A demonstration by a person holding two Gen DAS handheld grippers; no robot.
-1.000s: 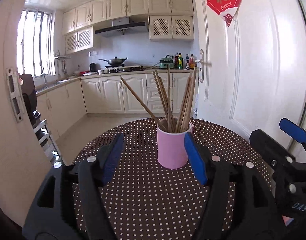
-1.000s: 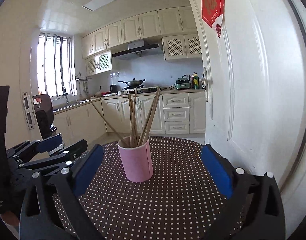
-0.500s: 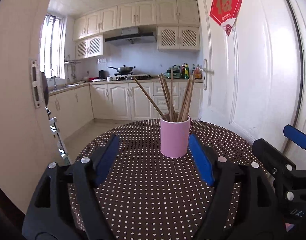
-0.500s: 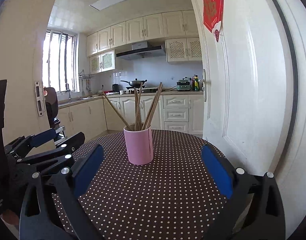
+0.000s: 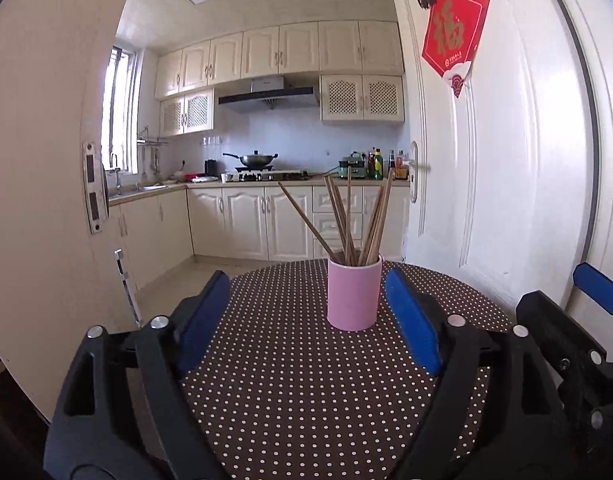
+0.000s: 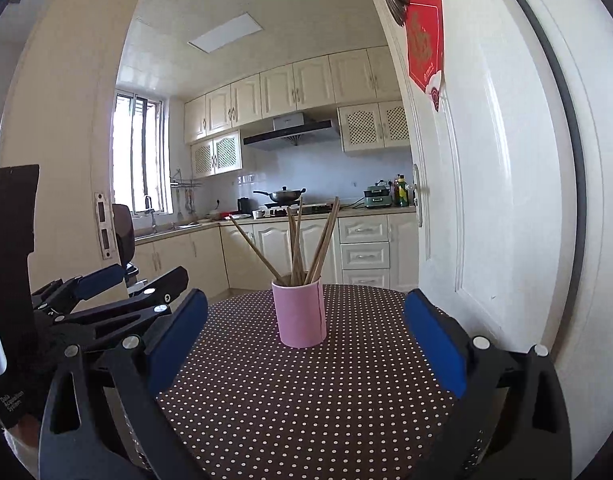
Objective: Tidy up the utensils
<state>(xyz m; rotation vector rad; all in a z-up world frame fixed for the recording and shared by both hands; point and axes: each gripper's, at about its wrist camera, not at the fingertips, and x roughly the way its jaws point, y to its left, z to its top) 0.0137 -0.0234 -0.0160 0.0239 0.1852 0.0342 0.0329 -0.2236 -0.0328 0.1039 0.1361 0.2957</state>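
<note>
Table: a round top (image 5: pixel 306 392) under a brown cloth with white dots, set in the doorway to a kitchen.
Cup: a pink cup (image 5: pixel 354 294) stands upright on the cloth, toward the far half of the table (image 6: pixel 306 400); in the right wrist view the cup (image 6: pixel 300 312) shows a thin vertical seam on its right side.
Chopsticks: a bundle of wooden chopsticks (image 5: pixel 356 220) stands in the cup, fanned out; one leans far to the left, the rest stay near upright. From the right view the chopsticks (image 6: pixel 302 240) spread the same way; their count may be about eight, hard to tell where they overlap.
Left gripper: the left gripper (image 5: pixel 306 312) has its jaws opening, blue pads wide apart, with nothing between them; the cup sits beyond the tips, near the right pad.
Right gripper: the right gripper (image 6: pixel 306 340) is spread wide and empty, the cup ahead of it and clear of both pads.
Door: a white door (image 5: pixel 506 160) stands just right of the table, bearing a red paper (image 5: pixel 454 40).
</note>
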